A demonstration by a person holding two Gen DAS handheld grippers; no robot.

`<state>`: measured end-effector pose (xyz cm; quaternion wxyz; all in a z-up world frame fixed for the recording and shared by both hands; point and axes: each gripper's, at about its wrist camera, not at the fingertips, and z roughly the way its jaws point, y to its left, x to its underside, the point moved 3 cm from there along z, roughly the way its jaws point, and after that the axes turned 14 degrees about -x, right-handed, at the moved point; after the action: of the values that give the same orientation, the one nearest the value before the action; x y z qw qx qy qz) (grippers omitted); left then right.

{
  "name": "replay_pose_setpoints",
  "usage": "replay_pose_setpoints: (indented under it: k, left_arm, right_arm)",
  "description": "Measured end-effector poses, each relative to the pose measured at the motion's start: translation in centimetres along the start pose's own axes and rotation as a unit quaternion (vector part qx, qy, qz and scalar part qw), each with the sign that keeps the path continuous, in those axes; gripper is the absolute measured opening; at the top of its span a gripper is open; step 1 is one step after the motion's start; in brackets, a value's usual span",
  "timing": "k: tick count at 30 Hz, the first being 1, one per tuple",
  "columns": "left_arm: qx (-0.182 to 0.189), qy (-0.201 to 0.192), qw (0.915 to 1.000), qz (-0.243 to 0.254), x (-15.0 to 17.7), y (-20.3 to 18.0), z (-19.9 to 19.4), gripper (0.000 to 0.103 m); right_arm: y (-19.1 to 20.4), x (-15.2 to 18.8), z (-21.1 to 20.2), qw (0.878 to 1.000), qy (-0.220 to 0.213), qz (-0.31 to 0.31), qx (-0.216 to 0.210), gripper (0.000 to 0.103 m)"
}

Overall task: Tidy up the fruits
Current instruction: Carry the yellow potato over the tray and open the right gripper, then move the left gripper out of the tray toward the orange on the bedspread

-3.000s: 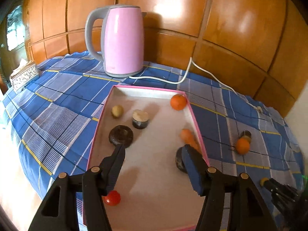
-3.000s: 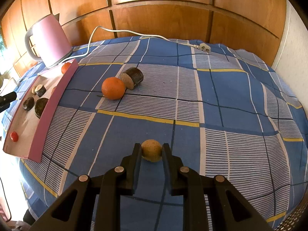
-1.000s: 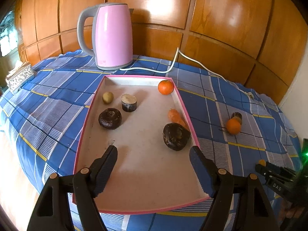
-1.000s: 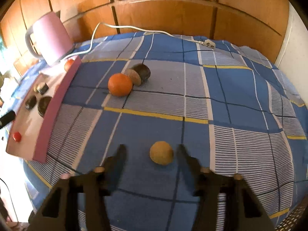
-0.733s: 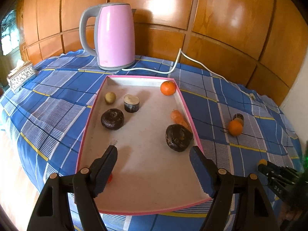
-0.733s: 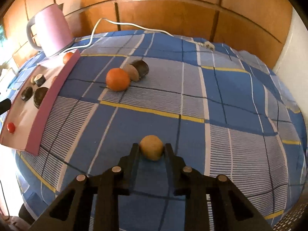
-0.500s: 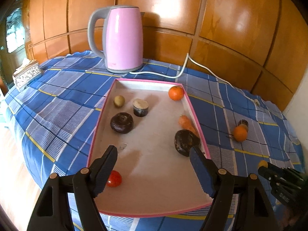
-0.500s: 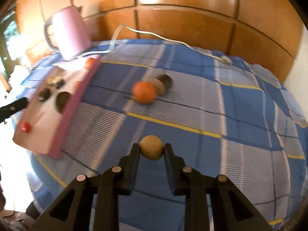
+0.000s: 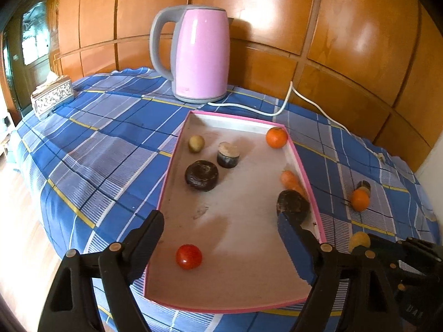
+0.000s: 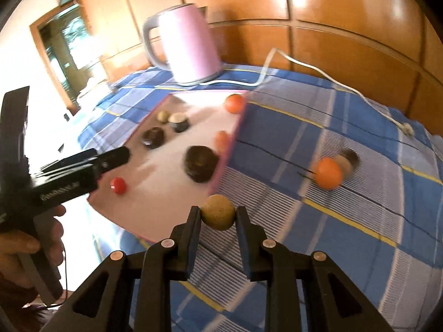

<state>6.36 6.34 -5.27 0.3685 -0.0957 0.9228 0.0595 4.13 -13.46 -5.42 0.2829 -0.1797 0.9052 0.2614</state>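
My right gripper (image 10: pixel 217 212) is shut on a tan round fruit (image 10: pixel 218 212) and holds it above the cloth beside the pink-rimmed tray's (image 10: pixel 221 171) near corner. The fruit also shows in the left wrist view (image 9: pixel 359 240), right of the tray (image 9: pixel 304 170). My left gripper (image 9: pixel 221 225) is open and empty over the tray's near end. In the tray lie a red tomato (image 9: pixel 188 256), two dark fruits (image 9: pixel 201 175) (image 9: pixel 293 204), a cut dark piece (image 9: pixel 228 154), a small tan fruit (image 9: pixel 196 143), an orange (image 9: pixel 276 137) and a carrot (image 9: pixel 290 180).
An orange (image 9: pixel 360 199) and a cut dark fruit (image 9: pixel 363 185) lie on the blue checked cloth right of the tray. A pink kettle (image 9: pixel 199 55) with a white cord (image 9: pixel 288 105) stands behind the tray. A tissue box (image 9: pixel 52 96) sits far left. Wood panelling backs the table.
My right gripper closed on the tan fruit, lifted it and carried it left towards the tray. My left gripper stayed open over the tray and drew back slightly.
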Motion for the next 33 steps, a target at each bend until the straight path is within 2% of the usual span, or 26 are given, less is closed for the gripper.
replay_pose_setpoints:
  k: [6,12,19,21,25,29,33]
  left_arm:
    - [-0.014,0.014,0.9994,-0.028,0.2,1.5,0.9,0.085]
    - [-0.042,0.020,0.9967,-0.066,0.3,3.5,1.4,0.086]
    - [-0.066,0.014,0.9942,-0.084,0.3,5.0,1.4,0.090]
    - [-0.068,0.017,0.9937,-0.088,0.4,5.3,1.5,0.090]
    - [-0.066,0.018,0.9938,-0.088,0.5,5.5,1.7,0.090]
    - [-0.058,0.014,0.9949,-0.081,0.4,5.0,1.4,0.090]
    - [-0.047,0.006,0.9964,-0.071,0.3,4.4,0.9,0.090]
  right_arm:
    - [1.7,-0.8,1.6,1.000,0.014,-0.025,0.008,0.025]
    - [1.8,-1.5,2.7,0.999,0.008,-0.009,0.042,0.026]
    - [2.3,-2.5,5.1,0.999,0.017,-0.006,0.043,0.026]
    - [2.4,-2.8,5.8,0.999,0.020,-0.006,0.048,0.027]
    - [2.8,-2.9,6.1,0.999,0.015,-0.012,0.047,0.037]
    - [2.7,-2.5,5.8,0.998,0.011,-0.007,0.054,0.037]
    - [2.2,-2.1,4.6,0.997,-0.005,0.005,0.081,0.039]
